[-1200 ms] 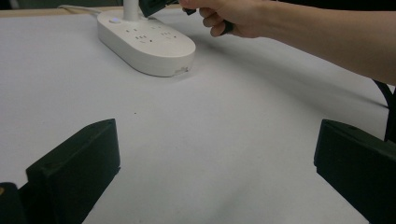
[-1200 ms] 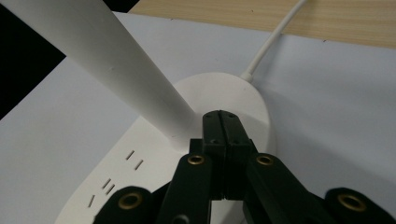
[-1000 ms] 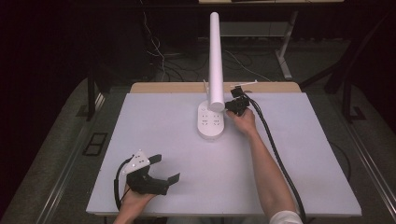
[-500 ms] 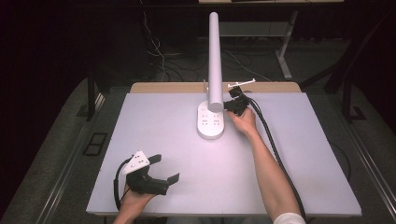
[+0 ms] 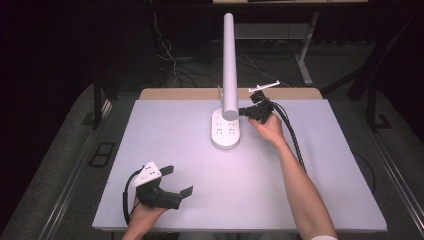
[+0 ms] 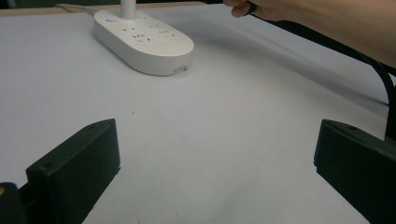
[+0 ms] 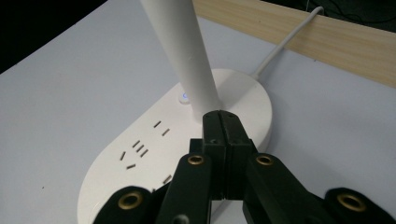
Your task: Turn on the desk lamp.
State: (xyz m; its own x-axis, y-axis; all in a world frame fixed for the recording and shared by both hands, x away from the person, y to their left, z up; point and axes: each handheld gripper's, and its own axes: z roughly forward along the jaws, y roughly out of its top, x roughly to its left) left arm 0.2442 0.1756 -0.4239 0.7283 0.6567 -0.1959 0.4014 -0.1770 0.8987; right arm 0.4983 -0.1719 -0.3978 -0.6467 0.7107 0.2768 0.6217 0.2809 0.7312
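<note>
No readable text, label, brand or number for you anywhere. Lamp base [image 7: 219, 126]: socket slots and small lit blue button [image 7: 185, 97] your sole markings, no lettering visible beside them. Same base in left gripper view [image 6: 144, 39]: slots and button, no print legible. Lamp post [image 5: 229, 65]: plain white. Table [image 5: 165, 130]: blank white surface. Your grippers' jaws: bare black, brass screw heads, no signs.

High view overlooks table [image 5: 310, 200]; tool views share lamp base [image 6: 144, 42].
</note>
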